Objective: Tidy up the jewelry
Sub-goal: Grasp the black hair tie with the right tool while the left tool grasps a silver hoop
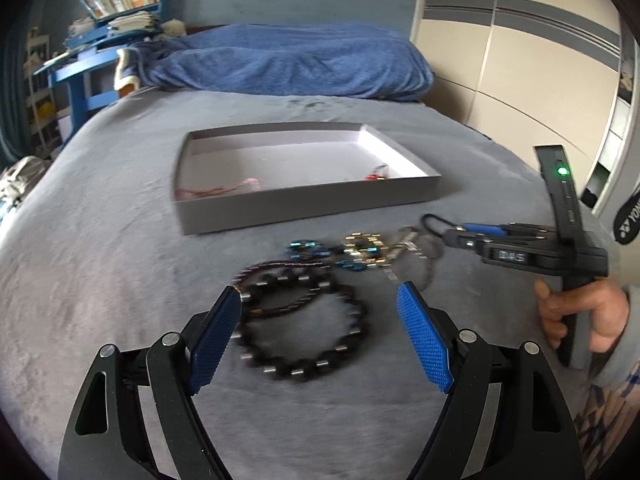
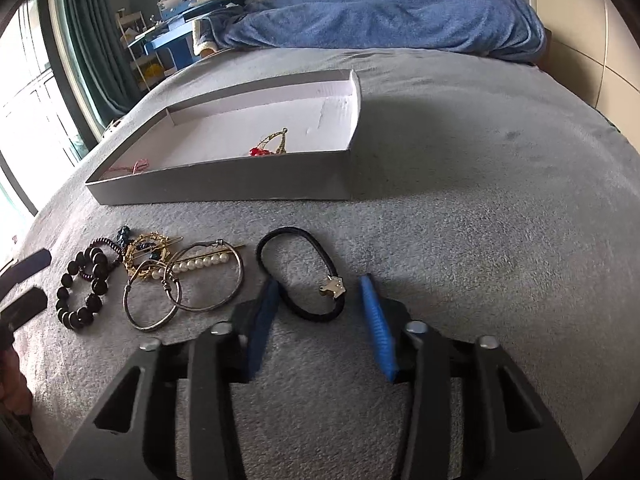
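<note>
Inspecting the grey bed, we find the right gripper (image 2: pixel 316 312) wide open and empty, straddling the black hair tie (image 2: pixel 300 276), whose long axis runs near-right to far-left. Our left gripper (image 1: pixel 320 336), likewise open and empty, frames the black bead bracelet (image 1: pixel 300 328). The tray (image 2: pixel 224 190) lies beyond both.

daylight from window (image 2: pixel 28 92) | left-wrist view motion-blurred | fisheye edges vignetted
</note>
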